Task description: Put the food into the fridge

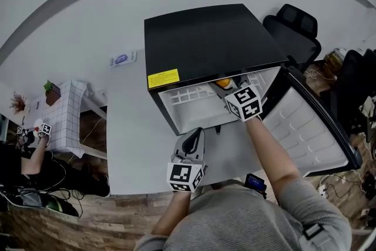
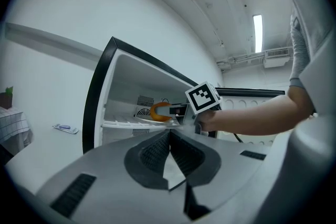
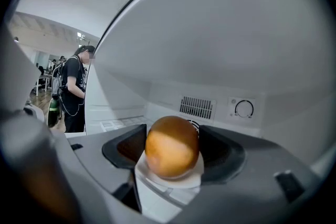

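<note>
A black mini fridge [image 1: 205, 38] stands on the grey table [image 1: 129, 144] with its door [image 1: 311, 126] swung open to the right. My right gripper [image 1: 228, 86] reaches inside over the upper wire shelf [image 1: 188, 96]. It is shut on a round orange-brown bread roll [image 3: 172, 147], which sits over a small white plate [image 3: 173, 182]. The left gripper view shows that roll [image 2: 157, 111] and the right gripper [image 2: 176, 113] at shelf height. My left gripper [image 1: 194, 133] hangs in front of the fridge, shut and holding nothing [image 2: 169, 136].
A thermostat dial [image 3: 244, 108] and a vent sit on the fridge's back wall. A black chair [image 1: 294, 26] stands behind the fridge. A small blue-labelled item [image 1: 122, 59] lies on the table. A person [image 1: 35, 150] works at a checked-cloth table [image 1: 67, 114] at far left.
</note>
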`<action>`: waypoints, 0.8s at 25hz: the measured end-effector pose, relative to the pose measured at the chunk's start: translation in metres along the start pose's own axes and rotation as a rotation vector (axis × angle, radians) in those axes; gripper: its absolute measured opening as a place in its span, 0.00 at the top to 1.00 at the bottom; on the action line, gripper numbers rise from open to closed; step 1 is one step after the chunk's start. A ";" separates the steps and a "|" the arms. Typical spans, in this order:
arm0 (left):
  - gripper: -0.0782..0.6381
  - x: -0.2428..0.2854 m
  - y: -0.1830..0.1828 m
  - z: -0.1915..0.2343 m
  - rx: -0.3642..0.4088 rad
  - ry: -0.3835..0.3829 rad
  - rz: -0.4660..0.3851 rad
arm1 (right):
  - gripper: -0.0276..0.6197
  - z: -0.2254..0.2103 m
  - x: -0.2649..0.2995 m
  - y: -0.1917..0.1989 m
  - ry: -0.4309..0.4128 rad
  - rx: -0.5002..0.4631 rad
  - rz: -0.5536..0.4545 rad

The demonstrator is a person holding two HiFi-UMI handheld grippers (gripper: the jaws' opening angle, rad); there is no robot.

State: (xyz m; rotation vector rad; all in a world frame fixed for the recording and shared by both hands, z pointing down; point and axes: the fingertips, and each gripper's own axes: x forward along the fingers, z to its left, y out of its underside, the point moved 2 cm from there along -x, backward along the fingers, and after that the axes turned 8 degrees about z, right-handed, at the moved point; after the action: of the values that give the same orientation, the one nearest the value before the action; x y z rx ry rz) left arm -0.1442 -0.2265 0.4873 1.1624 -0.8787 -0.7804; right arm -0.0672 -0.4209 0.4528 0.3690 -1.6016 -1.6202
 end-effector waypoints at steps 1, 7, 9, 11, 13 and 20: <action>0.88 0.000 0.000 0.001 -0.001 -0.002 0.000 | 0.50 0.001 0.000 -0.001 -0.004 0.001 -0.003; 0.88 0.000 0.002 -0.003 0.006 0.002 0.007 | 0.50 0.003 -0.002 -0.002 -0.003 0.007 -0.020; 0.88 0.000 0.003 -0.003 0.008 0.003 0.010 | 0.50 0.000 -0.003 -0.002 0.001 0.012 -0.022; 0.88 0.000 0.005 -0.004 0.011 0.004 0.013 | 0.50 -0.002 -0.004 -0.002 0.005 0.016 -0.021; 0.88 0.000 0.006 -0.004 0.012 0.004 0.017 | 0.50 -0.003 -0.004 -0.001 0.009 0.018 -0.020; 0.88 0.000 0.006 -0.005 0.019 0.009 0.016 | 0.50 -0.007 -0.008 0.001 0.005 0.050 -0.030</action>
State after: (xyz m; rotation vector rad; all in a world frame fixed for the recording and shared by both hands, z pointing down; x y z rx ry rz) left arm -0.1396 -0.2230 0.4922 1.1734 -0.8886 -0.7546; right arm -0.0568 -0.4199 0.4504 0.4250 -1.6425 -1.6020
